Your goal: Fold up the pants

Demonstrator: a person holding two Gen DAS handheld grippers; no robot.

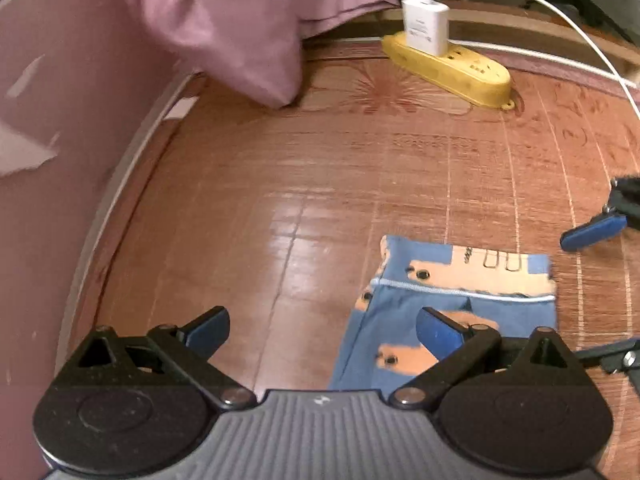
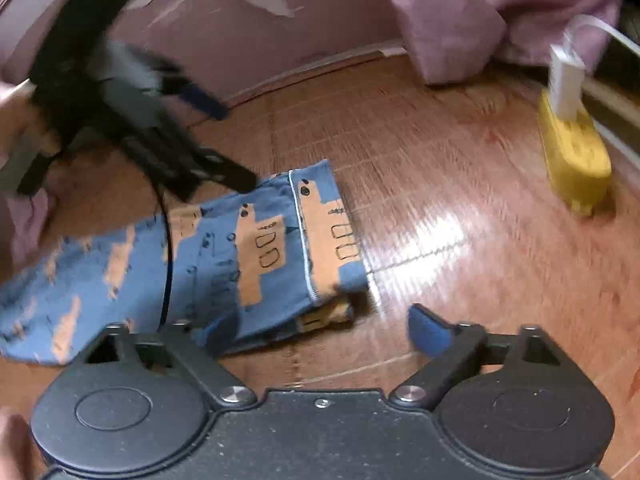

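Our left tongs [image 1: 322, 332] stand wide apart and hold nothing; their right finger [image 1: 438, 334] hangs over the near part of the pants [image 1: 452, 304], and we cannot tell whether it touches the cloth. Our right tongs [image 2: 316, 332] are likewise spread wide and empty, with the left fingertip at the near edge of the pants and the right one over bare mat [image 2: 460, 184]. The pants lie flat on the mat between both tongs, with the banded hem end toward the open mat. We judge that at least one fold is in place, since a second layer shows under the near corner in the right view; further folding probably remains. The wall [image 1: 48, 200] bounds the mat on the left. A pillow [image 1: 240, 48] and a yellow power strip [image 1: 452, 68] with a charger [image 1: 424, 26] occupy the far edge, well apart from the pants. Between lies open mat for moving.
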